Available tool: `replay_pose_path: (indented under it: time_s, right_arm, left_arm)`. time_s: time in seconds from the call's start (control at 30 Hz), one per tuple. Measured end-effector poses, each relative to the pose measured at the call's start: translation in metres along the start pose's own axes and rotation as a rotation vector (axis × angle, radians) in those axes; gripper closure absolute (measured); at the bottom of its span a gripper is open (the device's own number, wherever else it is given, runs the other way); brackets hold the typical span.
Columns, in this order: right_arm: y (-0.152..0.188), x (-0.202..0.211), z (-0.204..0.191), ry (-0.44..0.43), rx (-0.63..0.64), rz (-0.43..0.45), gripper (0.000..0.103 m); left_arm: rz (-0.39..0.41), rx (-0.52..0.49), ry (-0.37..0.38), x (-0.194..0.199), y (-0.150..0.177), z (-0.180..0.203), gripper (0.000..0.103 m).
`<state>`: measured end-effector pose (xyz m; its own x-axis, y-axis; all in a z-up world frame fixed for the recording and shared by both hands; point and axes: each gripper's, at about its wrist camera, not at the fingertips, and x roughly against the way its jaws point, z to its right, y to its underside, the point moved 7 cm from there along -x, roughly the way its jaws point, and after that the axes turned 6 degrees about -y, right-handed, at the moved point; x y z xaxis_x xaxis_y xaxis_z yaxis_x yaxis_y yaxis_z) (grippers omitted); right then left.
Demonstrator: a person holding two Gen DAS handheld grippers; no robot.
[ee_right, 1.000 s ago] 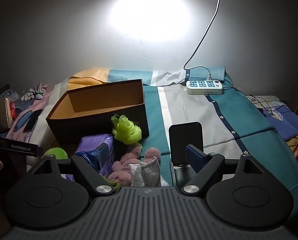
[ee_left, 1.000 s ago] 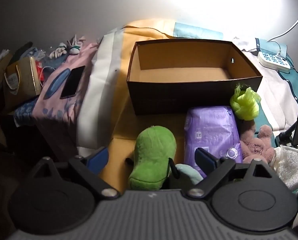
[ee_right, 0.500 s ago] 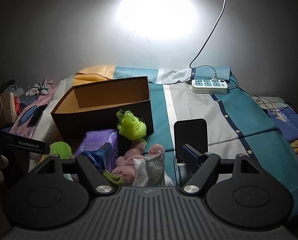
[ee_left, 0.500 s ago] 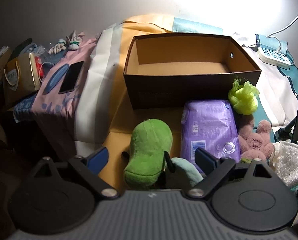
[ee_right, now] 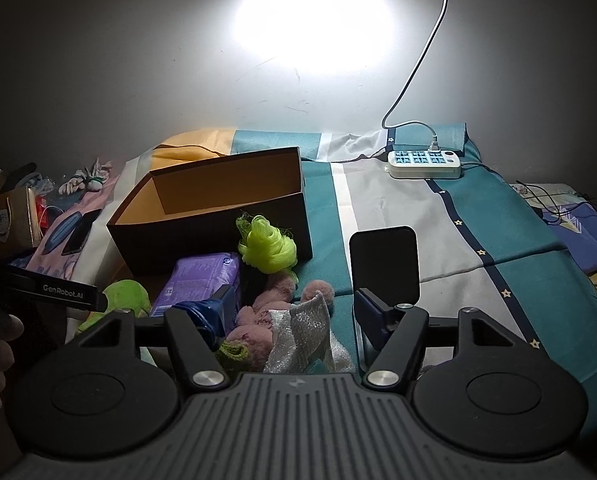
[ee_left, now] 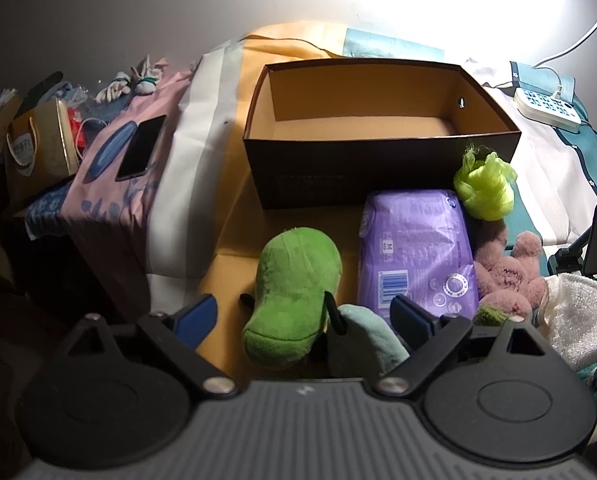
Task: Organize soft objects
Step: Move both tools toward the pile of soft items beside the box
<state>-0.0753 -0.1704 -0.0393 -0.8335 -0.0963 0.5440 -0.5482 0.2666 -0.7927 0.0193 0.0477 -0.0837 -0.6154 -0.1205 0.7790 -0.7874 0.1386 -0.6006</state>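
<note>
The bed [ee_right: 438, 216] carried everything, its teal and grey cover bare to the right of the pile. The dark cardboard box [ee_left: 378, 168] stood open-topped on it, nothing visible inside, its near wall facing the soft things.

Just before that wall lay the purple pack [ee_left: 414, 248], touching the lime mesh puff [ee_left: 484, 188] at its far right corner. The green plush [ee_left: 294, 292] lay left of the pack, the pink plush [ee_left: 506, 276] right of it, a white cloth [ee_left: 574, 320] beyond.

The left gripper [ee_left: 302, 316] hung low over the green plush, jaws spread wide to either side of it, not touching. The right gripper [ee_right: 290, 312] hovered level above the pink plush and cloth, jaws likewise parted, holding nothing.

A black phone stand [ee_right: 384, 264] stood upright beside the right finger.
</note>
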Motion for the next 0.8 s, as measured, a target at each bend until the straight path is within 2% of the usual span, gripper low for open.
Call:
replay_pose_path:
  time_s: [0.53, 0.8]
  right_arm:
    - [0.000, 0.007, 0.000, -0.045, 0.004, 0.000, 0.056]
    - [0.009, 0.017, 0.018, -0.015, 0.052, -0.036, 0.056]
  left_arm:
    - [-0.012, -0.011, 0.017, -0.002, 0.004, 0.003, 0.010]
    - [-0.006, -0.010, 0.076, -0.002, 0.013, -0.003, 0.010]
